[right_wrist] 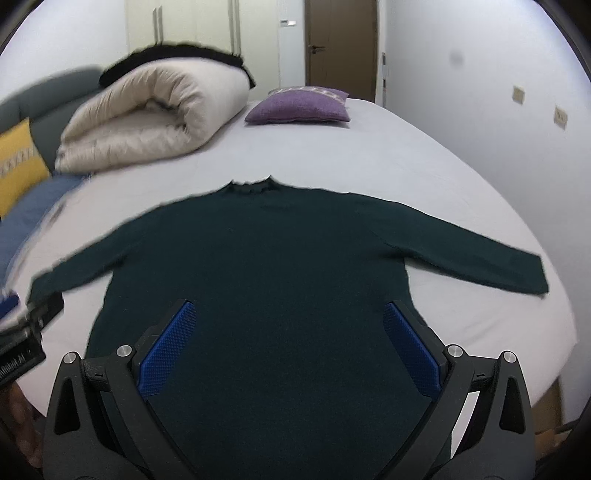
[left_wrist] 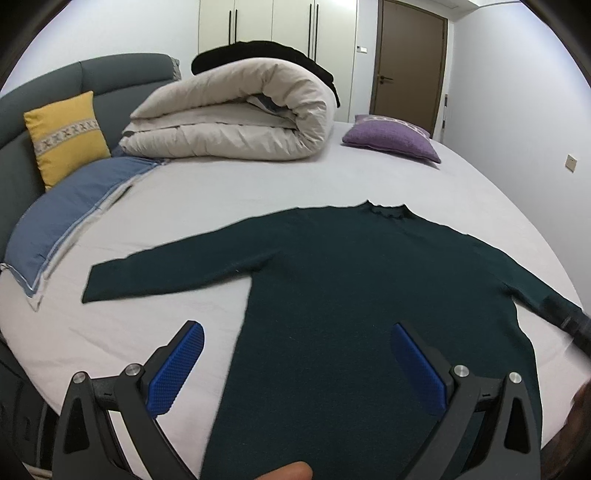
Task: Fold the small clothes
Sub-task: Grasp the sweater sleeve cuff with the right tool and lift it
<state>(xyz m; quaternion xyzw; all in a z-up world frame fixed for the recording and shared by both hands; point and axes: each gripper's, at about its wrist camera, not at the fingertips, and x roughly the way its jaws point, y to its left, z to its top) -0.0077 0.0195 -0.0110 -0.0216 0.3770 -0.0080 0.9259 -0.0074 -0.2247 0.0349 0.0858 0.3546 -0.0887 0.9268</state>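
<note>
A dark green long-sleeved sweater (left_wrist: 354, 280) lies spread flat on the pale sheet of the bed (left_wrist: 236, 192), collar pointing away from the cameras, hem toward them. Both sleeves are stretched outward to either side — no fold is visible anywhere in the garment.

The left gripper (left_wrist: 297, 363) is above the lower left part of the sweater, jaws spread wide and gripping nothing. One blue pad (left_wrist: 177, 369) sits over bare sheet beside the garment's left edge; the other sits over the fabric. Whether either pad touches the surface cannot be told. A fingertip shows at the bottom edge of the left wrist view.

The right gripper (right_wrist: 290, 349) is above the lower middle of the sweater, likewise spread wide with nothing between its blue pads (right_wrist: 168, 350). Both pads are over green fabric.

Farther up the bed, a rolled cream duvet (left_wrist: 236, 122) rests with a black garment (left_wrist: 266, 55) on top. A purple cushion (left_wrist: 391, 138) lies to its right. A yellow cushion (left_wrist: 66, 136) leans against the grey headboard (left_wrist: 110, 74), with a blue pillow (left_wrist: 70, 218) below it. Behind are white wardrobe doors (left_wrist: 273, 22) and a brown door (left_wrist: 410, 59).
</note>
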